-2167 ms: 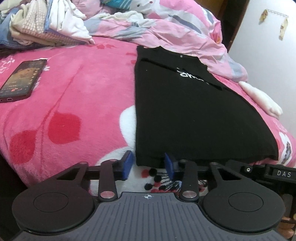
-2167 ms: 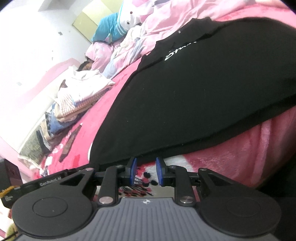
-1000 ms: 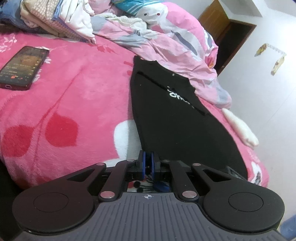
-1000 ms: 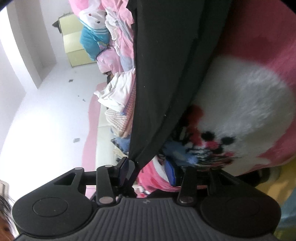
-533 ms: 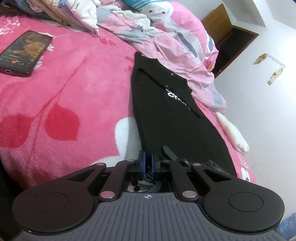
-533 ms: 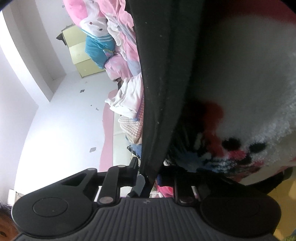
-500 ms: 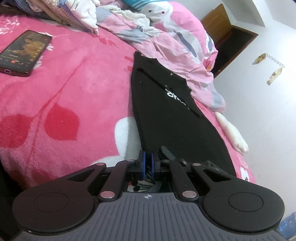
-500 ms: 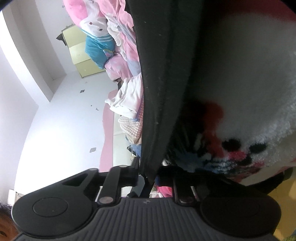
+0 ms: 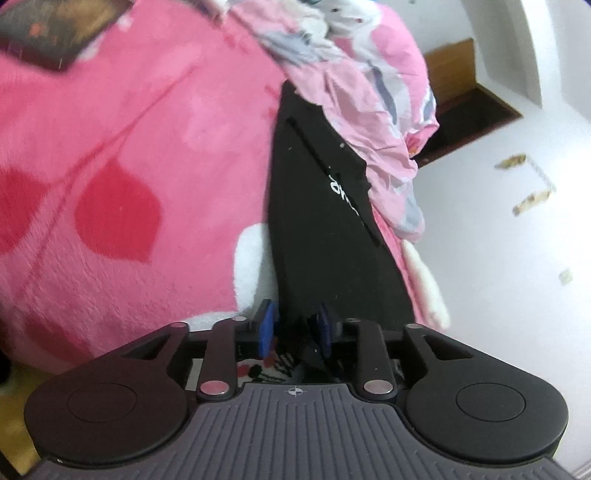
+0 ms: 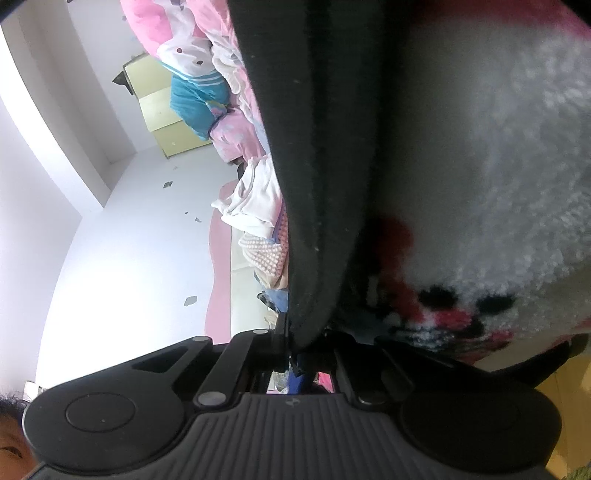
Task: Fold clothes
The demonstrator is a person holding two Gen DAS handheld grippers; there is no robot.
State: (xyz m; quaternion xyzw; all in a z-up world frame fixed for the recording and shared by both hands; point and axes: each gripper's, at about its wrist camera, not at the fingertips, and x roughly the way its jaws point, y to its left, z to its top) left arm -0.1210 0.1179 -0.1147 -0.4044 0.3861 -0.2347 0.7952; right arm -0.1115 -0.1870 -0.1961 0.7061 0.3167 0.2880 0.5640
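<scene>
A bed covered by a plush pink blanket [image 9: 129, 155] with red leaf shapes and a white patch carries everything. A black garment [image 9: 317, 221], folded narrow, lies lengthwise on it. A phone [image 9: 55, 33] lies flat at the far left. A crumpled pink quilt [image 9: 362, 81] is heaped just beyond the garment, and a pile of clothes [image 10: 258, 221] sits farther back.

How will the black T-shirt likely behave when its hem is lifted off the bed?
Probably floppy: the black T-shirt lies flat, its hem folding limply in the right gripper. Likely light, being thin. It may drag on the fuzzy pink blanket.
</scene>
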